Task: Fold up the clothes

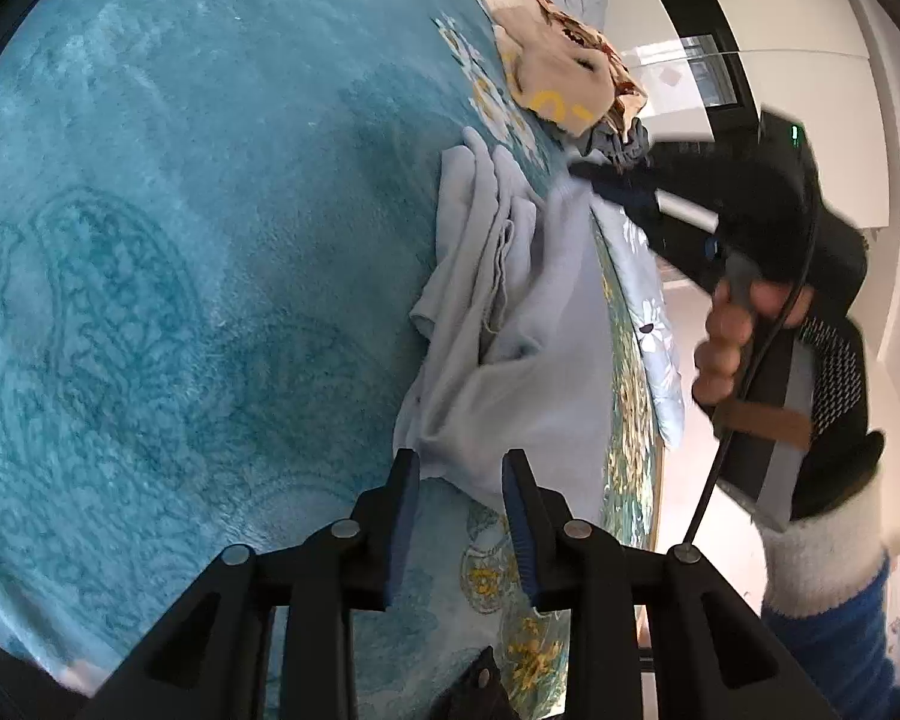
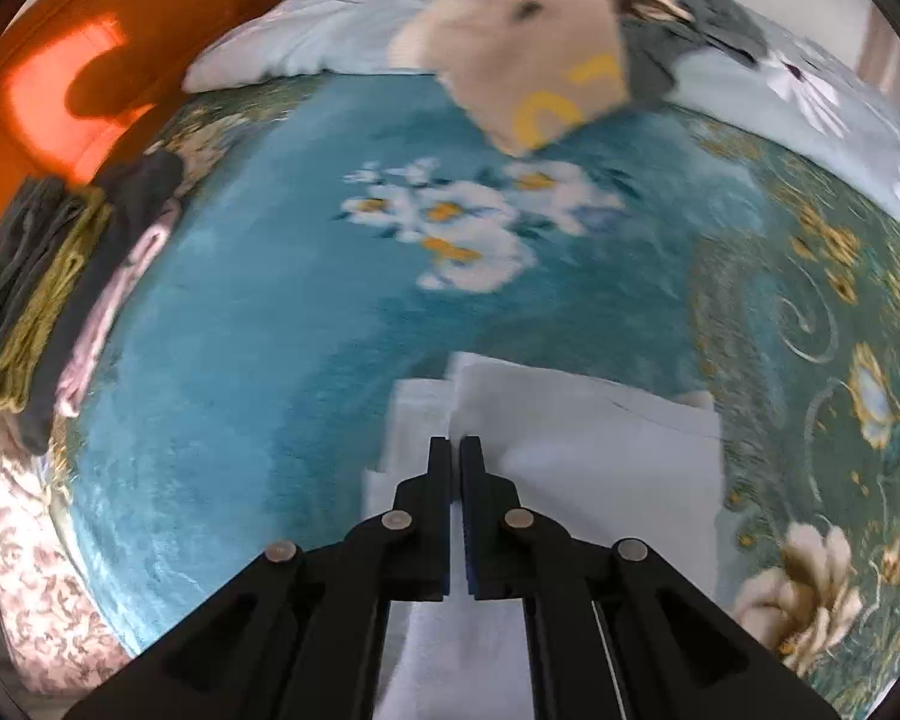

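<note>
The left wrist view looks forward along its tool (image 1: pixel 461 468), slanting down and close over the teal blanket (image 1: pixel 180 240). The right wrist view faces more steeply down along its own tool (image 2: pixel 455 450), also close. Both share the blanket, the pale blue garment (image 1: pixel 510 312) and the beige garment (image 2: pixel 534 48).

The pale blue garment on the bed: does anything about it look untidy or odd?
Yes. The pale blue garment lies bunched in uneven folds near the edge of the teal blanket, not flat. Behind it, a beige garment sits crumpled.
</note>
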`<state>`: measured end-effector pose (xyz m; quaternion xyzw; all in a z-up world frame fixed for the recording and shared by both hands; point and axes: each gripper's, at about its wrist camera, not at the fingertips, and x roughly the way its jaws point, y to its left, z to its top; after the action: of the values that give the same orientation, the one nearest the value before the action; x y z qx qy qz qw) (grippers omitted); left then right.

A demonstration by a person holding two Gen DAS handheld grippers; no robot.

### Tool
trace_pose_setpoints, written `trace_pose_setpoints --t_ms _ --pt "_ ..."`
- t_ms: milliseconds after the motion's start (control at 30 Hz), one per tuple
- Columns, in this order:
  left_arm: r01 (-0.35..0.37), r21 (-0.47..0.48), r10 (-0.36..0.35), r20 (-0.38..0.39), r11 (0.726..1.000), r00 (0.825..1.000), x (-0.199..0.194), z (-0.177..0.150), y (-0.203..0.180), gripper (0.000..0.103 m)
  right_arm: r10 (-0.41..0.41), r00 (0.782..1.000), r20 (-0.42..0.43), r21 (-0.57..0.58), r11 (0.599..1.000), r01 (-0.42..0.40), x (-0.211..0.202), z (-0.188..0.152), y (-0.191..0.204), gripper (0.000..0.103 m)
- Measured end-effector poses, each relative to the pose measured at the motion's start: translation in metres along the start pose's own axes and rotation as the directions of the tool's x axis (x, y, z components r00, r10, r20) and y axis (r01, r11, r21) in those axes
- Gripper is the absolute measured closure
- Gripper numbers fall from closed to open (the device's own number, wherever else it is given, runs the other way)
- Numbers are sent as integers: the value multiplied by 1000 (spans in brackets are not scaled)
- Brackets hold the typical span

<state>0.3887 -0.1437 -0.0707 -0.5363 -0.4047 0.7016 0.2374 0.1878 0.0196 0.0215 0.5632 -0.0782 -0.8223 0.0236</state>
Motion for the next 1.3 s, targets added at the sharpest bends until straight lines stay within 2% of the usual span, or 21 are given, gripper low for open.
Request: trace_pose_setpoints --t_ms 100,200,333,400,433,467,500,633,767,867,967,1033,1133,1300 --pt "-10 -9 10 8 1000 1000 -4 1 3 71 -19 999 -45 -37 999 17 25 0 18 100" --pt "-22 -18 23 25 1000 999 -10 2 6 71 -85 993 -85 -16 996 84 52 -4 16 100" --pt "-40 -10 40 58 999 997 -21 4 2 70 -68 995 -69 15 997 69 50 -4 8 99" --pt "-41 15 40 62 999 997 -20 5 -7 70 -14 996 -83 20 1000 16 45 -1 6 89" --pt "-45 34 43 60 998 997 -19 4 -13 70 41 996 -80 25 999 -39 40 0 4 71" --pt "-50 62 47 55 997 997 -16 4 -21 70 100 993 -68 29 995 -98 33 0 3 58" --pt "-54 88 50 48 995 998 -13 4 -27 70 140 989 -53 27 990 -139 25 0 2 56" --pt "-87 155 84 25 984 996 3 5 -46 70 248 968 22 14 968 -249 -18 -4 -18 56" --pt "-137 221 131 38 966 991 15 9 -55 70 232 970 75 75 968 -238 -47 -18 -66 52" --pt "-153 287 151 27 946 988 24 12 -61 70 216 974 74 151 963 -225 -47 -38 -110 52" --pt "-182 372 192 9 910 981 43 16 -70 70 201 977 66 199 957 -210 -44 -61 -142 52" --pt "-211 371 225 7 904 974 48 18 -69 70 212 975 62 221 950 -221 -42 -71 -152 52" --pt "-193 346 193 35 918 981 38 20 -67 70 233 971 58 242 940 -240 -40 -83 -163 52" --pt "-241 407 231 72 881 970 33 20 -76 65 260 963 67 264 926 -268 -34 -84 -169 52"
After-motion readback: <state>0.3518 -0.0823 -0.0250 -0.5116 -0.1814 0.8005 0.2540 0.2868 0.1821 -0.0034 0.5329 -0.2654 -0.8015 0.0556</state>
